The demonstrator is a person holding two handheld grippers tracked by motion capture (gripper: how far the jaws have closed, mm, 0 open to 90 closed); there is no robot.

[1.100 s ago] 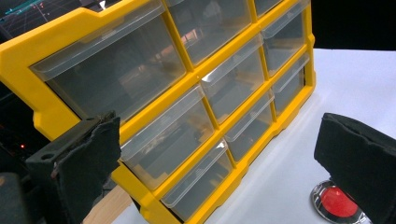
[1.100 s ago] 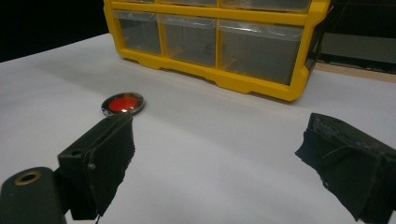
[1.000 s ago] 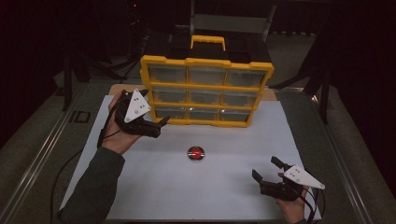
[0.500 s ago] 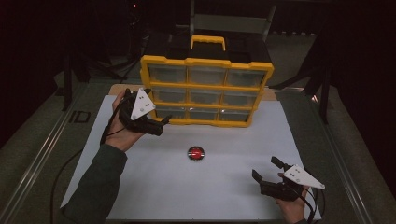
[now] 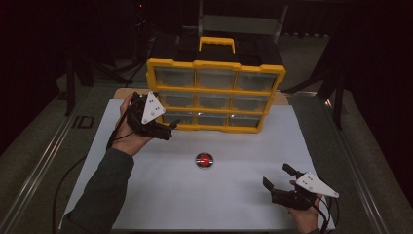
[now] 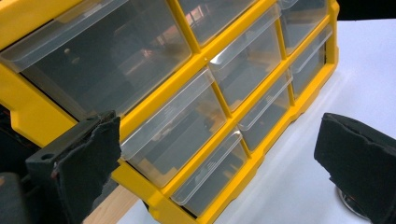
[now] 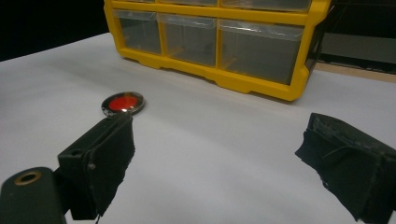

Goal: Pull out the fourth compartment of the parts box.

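High view – left gripper (image 5: 168, 127) at yellow drawer cabinet (image 5: 214, 95) lower-left corner, red disc (image 5: 204, 160) just in front of cabinet; left gripper view – jaws wide, empty, facing drawers; right gripper (image 7: 215, 163) view – jaws wide, empty, disc nearer than cabinet.

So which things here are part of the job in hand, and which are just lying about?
In the job:
- yellow drawer cabinet, with the open left gripper at its bottom-left drawer
- red disc on the white sheet
- right gripper, open, waiting

Lying about:
- dark frame behind the cabinet
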